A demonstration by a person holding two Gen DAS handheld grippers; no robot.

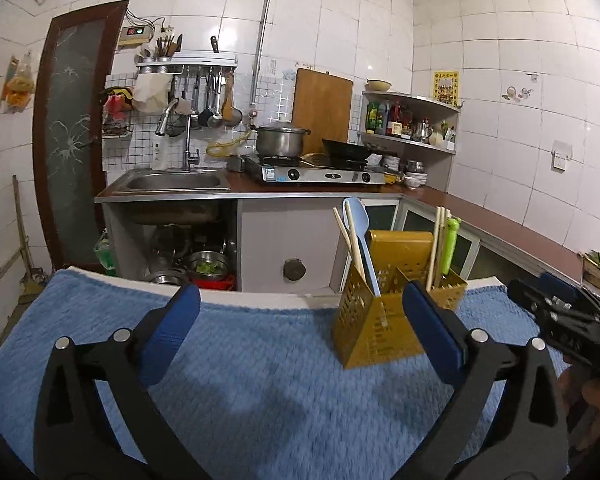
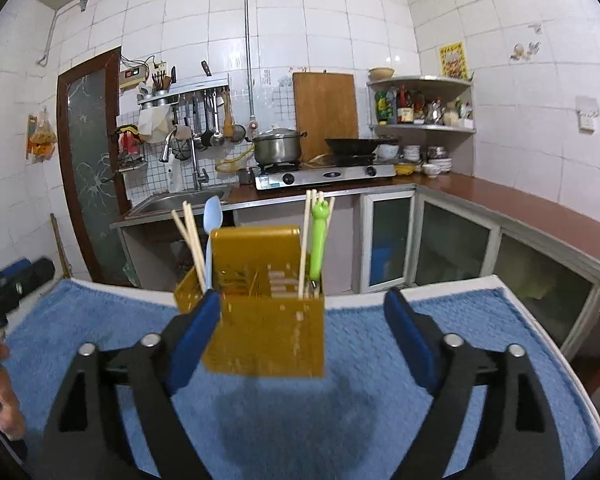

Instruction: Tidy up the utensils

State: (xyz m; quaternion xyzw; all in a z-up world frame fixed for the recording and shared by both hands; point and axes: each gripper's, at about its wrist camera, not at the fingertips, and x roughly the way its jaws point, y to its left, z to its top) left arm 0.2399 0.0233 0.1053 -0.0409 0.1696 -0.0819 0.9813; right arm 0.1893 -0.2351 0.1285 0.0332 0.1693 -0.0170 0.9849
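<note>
Both tools, left (image 1: 300, 320) and right (image 2: 302, 320), gaped empty; bumping the yellow cutlery holder (image 2: 268, 320) near the tabletop's far edge risked toppling its chopsticks (image 2: 192, 236).

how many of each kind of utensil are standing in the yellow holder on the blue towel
Standing in the yellow holder:
chopsticks, left compartment: 2
chopsticks, right compartment: about 3; they overlap, so this count is uncertain
light blue spoon: 1
green-handled utensil: 1; its working end is hidden
Total: about 7
</note>
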